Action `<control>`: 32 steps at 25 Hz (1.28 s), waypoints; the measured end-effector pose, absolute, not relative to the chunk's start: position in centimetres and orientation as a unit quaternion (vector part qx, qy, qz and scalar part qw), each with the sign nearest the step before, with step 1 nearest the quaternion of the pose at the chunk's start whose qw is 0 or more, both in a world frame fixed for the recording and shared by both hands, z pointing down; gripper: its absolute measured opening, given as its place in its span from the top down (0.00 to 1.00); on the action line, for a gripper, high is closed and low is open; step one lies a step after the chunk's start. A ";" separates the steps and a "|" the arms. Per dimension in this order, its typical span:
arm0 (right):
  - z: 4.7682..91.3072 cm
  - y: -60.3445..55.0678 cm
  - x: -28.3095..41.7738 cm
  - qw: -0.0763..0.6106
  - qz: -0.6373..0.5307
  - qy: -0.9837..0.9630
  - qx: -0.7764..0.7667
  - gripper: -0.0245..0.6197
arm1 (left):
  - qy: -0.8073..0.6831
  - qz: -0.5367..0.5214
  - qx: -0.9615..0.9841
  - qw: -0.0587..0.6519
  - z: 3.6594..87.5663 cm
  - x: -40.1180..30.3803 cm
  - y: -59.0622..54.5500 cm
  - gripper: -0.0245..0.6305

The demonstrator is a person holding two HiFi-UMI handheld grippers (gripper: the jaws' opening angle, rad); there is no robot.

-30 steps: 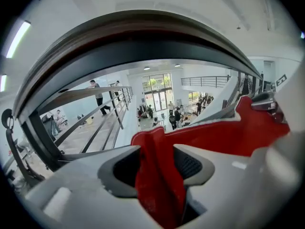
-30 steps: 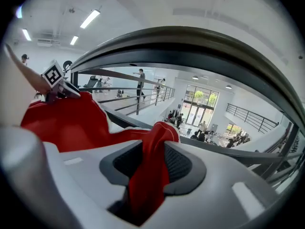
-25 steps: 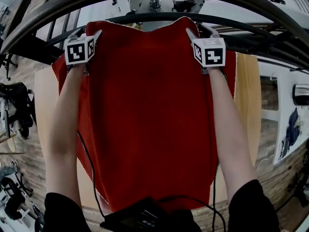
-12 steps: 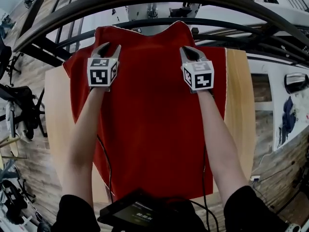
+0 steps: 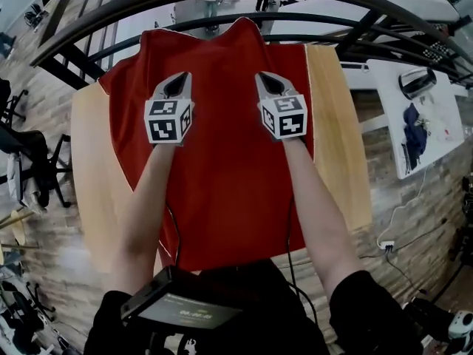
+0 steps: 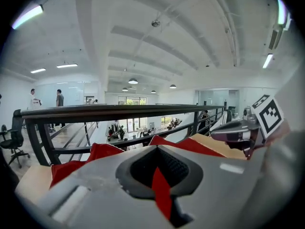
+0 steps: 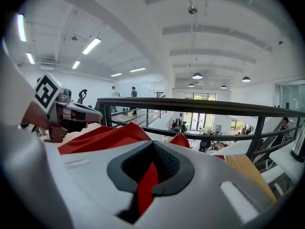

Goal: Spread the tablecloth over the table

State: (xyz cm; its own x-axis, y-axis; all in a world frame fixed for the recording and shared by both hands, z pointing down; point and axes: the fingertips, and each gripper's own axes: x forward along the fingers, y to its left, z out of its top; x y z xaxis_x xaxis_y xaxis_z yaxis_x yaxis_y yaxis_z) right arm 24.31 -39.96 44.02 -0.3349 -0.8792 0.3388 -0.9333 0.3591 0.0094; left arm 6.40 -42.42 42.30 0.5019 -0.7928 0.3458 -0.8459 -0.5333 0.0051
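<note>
- Above the cloth (image 5: 222, 176), the left gripper (image 5: 179, 81) and right gripper (image 5: 268, 80) are both clenched, grasping nothing.
- The cloth covers the table (image 5: 92, 172); a railing (image 7: 200, 106) stands beyond.

A black railing (image 6: 119, 111) runs just beyond the counter's (image 5: 336, 124) far edge; a black office chair (image 6: 13, 140) stands off its left edge on the wood-plank floor (image 5: 399, 220); well off the right edge a white worktop (image 5: 388, 109) carries a blue item (image 5: 412, 120); a white power strip (image 5: 386, 244) lies on the floor near the counter's right near corner; two people (image 6: 59, 98) stand far off under round ceiling lamps (image 6: 133, 81).
</note>
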 end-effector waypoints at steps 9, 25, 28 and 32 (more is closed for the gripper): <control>41.9 -29.9 29.2 0.159 0.109 -0.783 0.592 0.95 | -0.442 0.166 0.876 0.101 41.5 11.5 -31.7 0.96; 53.4 -42.2 49.6 0.199 0.153 -0.766 0.592 0.95 | -0.471 0.244 0.835 0.143 54.7 28.1 -32.3 0.95; 57.2 -45.5 50.3 0.214 0.167 -0.774 0.572 0.89 | -0.489 0.253 0.820 0.153 57.4 28.8 -34.2 0.95; 60.1 -49.2 49.6 0.225 0.184 -0.782 0.551 0.74 | -0.518 0.263 0.795 0.177 59.3 28.0 -36.9 0.92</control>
State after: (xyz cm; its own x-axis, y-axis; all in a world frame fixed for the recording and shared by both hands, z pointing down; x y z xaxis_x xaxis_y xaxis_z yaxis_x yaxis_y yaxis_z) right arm 49.61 -49.18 60.09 -0.2915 -0.7792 0.5548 -0.9446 0.3258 -0.0388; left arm 28.00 -36.94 59.34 0.3261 -0.7298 0.6009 -0.9158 -0.4015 0.0094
